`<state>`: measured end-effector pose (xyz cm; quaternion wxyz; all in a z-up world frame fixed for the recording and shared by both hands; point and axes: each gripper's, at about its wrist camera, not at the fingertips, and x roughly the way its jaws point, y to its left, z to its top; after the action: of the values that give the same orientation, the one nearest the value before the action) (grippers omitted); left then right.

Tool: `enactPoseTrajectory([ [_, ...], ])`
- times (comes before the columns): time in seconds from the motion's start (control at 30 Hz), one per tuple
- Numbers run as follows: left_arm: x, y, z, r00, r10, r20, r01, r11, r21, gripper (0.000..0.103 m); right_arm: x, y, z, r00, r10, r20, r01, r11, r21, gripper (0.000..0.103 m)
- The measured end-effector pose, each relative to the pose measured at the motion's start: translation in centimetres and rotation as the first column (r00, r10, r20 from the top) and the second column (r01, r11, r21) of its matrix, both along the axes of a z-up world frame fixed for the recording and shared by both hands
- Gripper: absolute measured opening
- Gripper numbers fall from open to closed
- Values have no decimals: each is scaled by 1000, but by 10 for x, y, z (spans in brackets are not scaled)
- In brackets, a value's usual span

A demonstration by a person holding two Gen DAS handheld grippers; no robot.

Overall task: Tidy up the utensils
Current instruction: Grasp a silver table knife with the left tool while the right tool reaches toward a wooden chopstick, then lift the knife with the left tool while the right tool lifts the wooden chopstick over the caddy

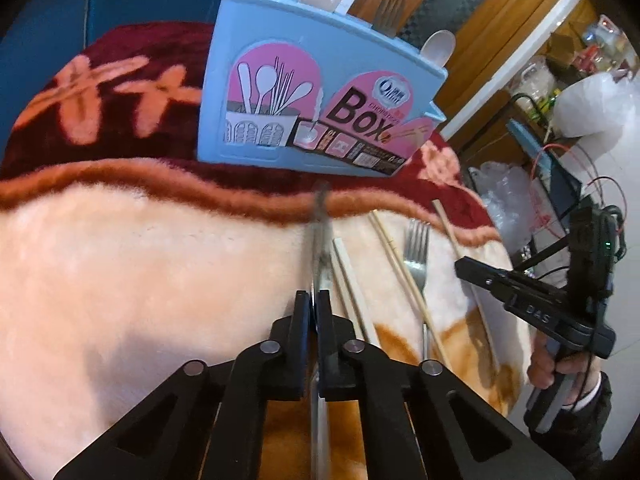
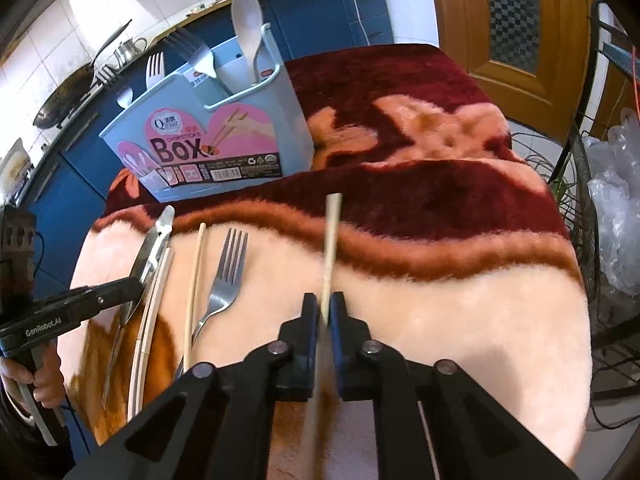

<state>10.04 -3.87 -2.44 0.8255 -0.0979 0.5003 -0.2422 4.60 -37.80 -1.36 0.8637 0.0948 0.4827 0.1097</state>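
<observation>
My left gripper (image 1: 314, 300) is shut on a thin metal utensil (image 1: 320, 236) that looks like a spoon (image 2: 150, 248), tip raised toward the box. My right gripper (image 2: 323, 300) is shut on a wooden chopstick (image 2: 331, 240) and shows at the blanket's right side in the left wrist view (image 1: 460, 266). The light blue chopsticks box (image 1: 320, 92) (image 2: 208, 148) stands upright behind, holding white spoons (image 2: 248, 28) and forks (image 2: 192, 52). Between the grippers a metal fork (image 2: 228, 276), a pale chopstick pair (image 2: 154, 304) and a single chopstick (image 2: 196, 272) lie on the blanket.
A plush red, pink and orange blanket (image 2: 440, 280) covers the table. A blue kitchen counter (image 2: 320, 12) with a wok (image 2: 60, 104) runs behind. A wire rack with plastic bags (image 2: 612, 208) stands to the right, beside a wooden door (image 2: 500, 40). A hand (image 2: 40, 384) holds the left gripper.
</observation>
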Motion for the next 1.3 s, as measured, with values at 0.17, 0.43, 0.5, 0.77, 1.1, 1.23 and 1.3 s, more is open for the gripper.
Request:
enactPoseTrajectory([
  [0.17, -9, 6, 14, 997, 18, 79, -16, 1000, -27, 2, -8, -5, 8, 998, -15, 67, 10, 997, 77, 7],
  [0.43, -16, 10, 53, 969, 50, 243, -32, 997, -76, 2, -23, 3, 45, 964, -5, 266, -33, 990, 137, 7],
  [0.5, -15, 9, 65, 953, 61, 295, -39, 996, -79, 2, -26, 5, 55, 949, -4, 315, -43, 989, 140, 6],
  [0.77, 5, 15, 100, 899, 157, 410, -104, 984, -147, 2, -29, 13, 75, 914, -5, 406, -73, 982, 176, 7],
  [1.1, 22, 19, 64, 907, 227, 354, -197, 973, -118, 2, -26, 13, 68, 918, 0, 397, -79, 980, 183, 7],
  [1.23, 28, 19, 52, 920, 222, 322, -199, 975, -103, 3, -27, 12, 70, 916, -1, 402, -79, 980, 183, 7],
  [1.3, 27, 18, 52, 920, 209, 331, -187, 978, -97, 2, -26, 12, 70, 915, 0, 404, -80, 980, 182, 7],
])
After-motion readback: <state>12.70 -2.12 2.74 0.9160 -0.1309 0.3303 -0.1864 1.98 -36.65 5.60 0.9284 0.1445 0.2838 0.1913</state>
